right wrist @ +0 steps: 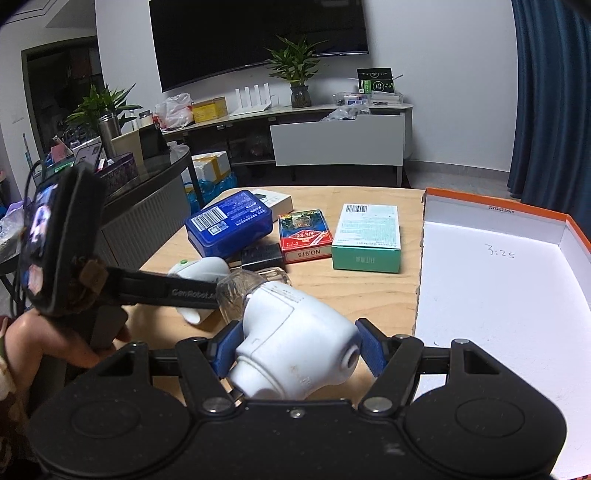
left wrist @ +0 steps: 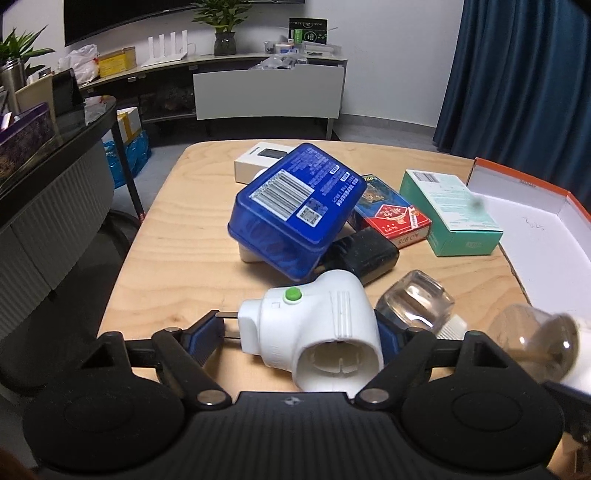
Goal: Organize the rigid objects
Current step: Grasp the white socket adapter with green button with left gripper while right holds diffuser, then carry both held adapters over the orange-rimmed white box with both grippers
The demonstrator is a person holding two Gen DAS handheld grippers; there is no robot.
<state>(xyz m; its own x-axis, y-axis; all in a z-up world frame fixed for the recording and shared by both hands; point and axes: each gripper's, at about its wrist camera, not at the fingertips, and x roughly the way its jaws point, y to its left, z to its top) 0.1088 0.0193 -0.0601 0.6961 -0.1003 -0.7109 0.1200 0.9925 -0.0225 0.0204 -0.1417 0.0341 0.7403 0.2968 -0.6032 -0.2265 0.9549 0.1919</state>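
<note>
A television (right wrist: 258, 33) is hanging on the wall far ahead of the gripper, above a long low shelf (right wrist: 295, 110). On that shelf a potted plant (right wrist: 297, 79) is standing straight ahead, with a white router (right wrist: 251, 99) and a yellow box (right wrist: 208, 109) sitting to its left. A blue curtain (right wrist: 550, 92) is hanging far off to the right. To the left, a dark side table (left wrist: 55, 147) is carrying a steel flask (right wrist: 109, 133) and another plant (right wrist: 98, 105).
</note>
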